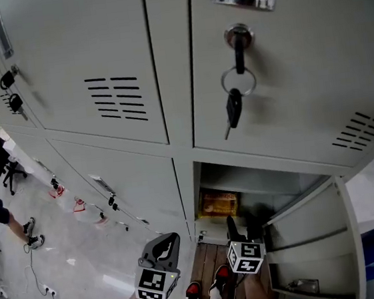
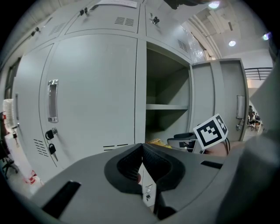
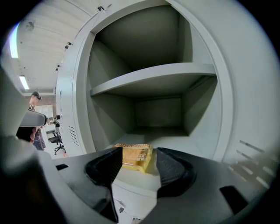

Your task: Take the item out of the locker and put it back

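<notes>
A flat yellow packet (image 3: 133, 156) lies on the floor of the open bottom locker (image 3: 148, 74), near its front edge. My right gripper (image 3: 139, 154) is open just in front of the packet. The packet shows between the fingertips, and the pads do not press on it. In the head view the packet (image 1: 217, 204) sits inside the locker, with the right gripper (image 1: 240, 230) at the opening. My left gripper (image 1: 163, 247) hangs to the left, before the closed neighbouring door. In its own view the left gripper (image 2: 141, 148) is shut with nothing in it.
The locker door (image 1: 311, 238) stands swung open at the right. A shelf (image 3: 153, 76) splits the locker above the packet. A key with a ring (image 1: 239, 106) hangs from the lock above. Cables and chairs (image 1: 8, 169) are on the floor at far left.
</notes>
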{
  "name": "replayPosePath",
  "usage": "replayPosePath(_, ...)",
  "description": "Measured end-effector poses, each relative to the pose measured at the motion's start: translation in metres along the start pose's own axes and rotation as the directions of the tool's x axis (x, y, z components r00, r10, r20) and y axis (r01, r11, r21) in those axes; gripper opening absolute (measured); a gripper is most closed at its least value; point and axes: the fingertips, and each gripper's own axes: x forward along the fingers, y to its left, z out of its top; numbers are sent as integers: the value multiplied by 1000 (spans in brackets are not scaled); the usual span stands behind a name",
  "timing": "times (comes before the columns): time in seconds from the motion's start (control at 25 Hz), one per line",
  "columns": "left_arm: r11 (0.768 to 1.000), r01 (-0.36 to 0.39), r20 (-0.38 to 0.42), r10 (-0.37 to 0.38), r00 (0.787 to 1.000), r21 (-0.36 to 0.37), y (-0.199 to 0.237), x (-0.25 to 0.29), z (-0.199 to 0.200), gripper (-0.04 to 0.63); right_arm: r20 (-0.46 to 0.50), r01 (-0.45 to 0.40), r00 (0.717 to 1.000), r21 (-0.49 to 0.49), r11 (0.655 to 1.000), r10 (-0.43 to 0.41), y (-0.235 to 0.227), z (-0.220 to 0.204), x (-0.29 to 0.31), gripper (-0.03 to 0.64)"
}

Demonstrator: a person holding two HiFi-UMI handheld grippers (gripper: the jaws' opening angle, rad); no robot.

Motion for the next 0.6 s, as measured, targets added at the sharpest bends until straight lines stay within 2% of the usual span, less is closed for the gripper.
replayPosePath(0.28,1000,17,27,-18,999,19,-4,-8,29,21,24,-32,999,-13,999,33,10,31,-26,219)
replayPosePath(0.6,998,22,107,-28,994,56,-12,-21,77,21,93,-49,994,-27,998,51,15,79,-77,186)
